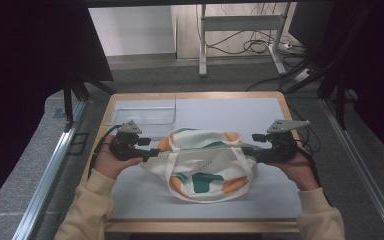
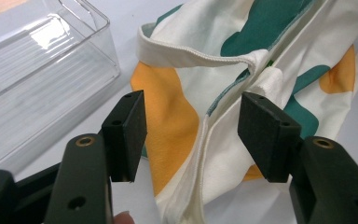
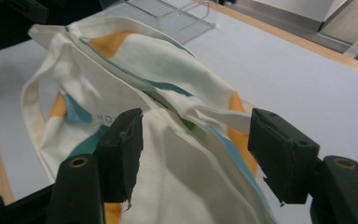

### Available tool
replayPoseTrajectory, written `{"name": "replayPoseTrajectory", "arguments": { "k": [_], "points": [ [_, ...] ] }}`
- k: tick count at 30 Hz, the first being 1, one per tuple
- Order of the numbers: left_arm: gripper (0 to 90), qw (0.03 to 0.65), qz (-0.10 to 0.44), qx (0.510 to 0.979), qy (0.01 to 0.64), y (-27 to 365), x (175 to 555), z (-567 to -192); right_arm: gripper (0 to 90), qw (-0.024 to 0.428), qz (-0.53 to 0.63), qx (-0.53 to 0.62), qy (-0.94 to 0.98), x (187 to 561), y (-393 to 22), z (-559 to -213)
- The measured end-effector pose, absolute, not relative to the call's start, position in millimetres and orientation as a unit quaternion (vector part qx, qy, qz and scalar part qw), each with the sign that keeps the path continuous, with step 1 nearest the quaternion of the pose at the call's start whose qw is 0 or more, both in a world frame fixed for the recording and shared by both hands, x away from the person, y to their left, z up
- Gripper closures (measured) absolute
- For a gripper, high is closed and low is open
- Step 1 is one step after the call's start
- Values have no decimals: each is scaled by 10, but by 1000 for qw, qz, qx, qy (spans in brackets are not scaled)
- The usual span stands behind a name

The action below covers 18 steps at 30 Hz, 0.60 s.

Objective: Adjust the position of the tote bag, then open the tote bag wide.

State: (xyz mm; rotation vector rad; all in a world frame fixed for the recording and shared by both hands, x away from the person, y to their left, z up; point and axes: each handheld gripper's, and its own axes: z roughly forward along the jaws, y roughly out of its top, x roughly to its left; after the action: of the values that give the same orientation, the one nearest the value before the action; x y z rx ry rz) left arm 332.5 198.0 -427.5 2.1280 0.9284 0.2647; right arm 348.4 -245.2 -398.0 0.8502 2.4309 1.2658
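Two grippers, left gripper [image 1: 152,151] and right gripper [image 1: 246,148], are flanking the tote bag [image 1: 207,165], fingers [image 2: 127,135] spread wide, gripping nothing; seemingly no grasp is made yet.

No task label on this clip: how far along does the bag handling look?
Early. The tote bag lies crumpled mid-table. Left gripper and right gripper are open at its two ends, jaws straddling cloth but not closed. The clear plastic bin stands empty behind. Gripping is still ahead.
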Motion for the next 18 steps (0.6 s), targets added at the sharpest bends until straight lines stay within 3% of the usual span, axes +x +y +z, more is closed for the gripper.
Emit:
{"name": "replayPoseTrajectory", "arguments": {
  "k": [18],
  "points": [
    [391,393,121,844,345,1795,3387,-4107,353,135,427,248,859,3379,-2061,-3978]
  ]
}}
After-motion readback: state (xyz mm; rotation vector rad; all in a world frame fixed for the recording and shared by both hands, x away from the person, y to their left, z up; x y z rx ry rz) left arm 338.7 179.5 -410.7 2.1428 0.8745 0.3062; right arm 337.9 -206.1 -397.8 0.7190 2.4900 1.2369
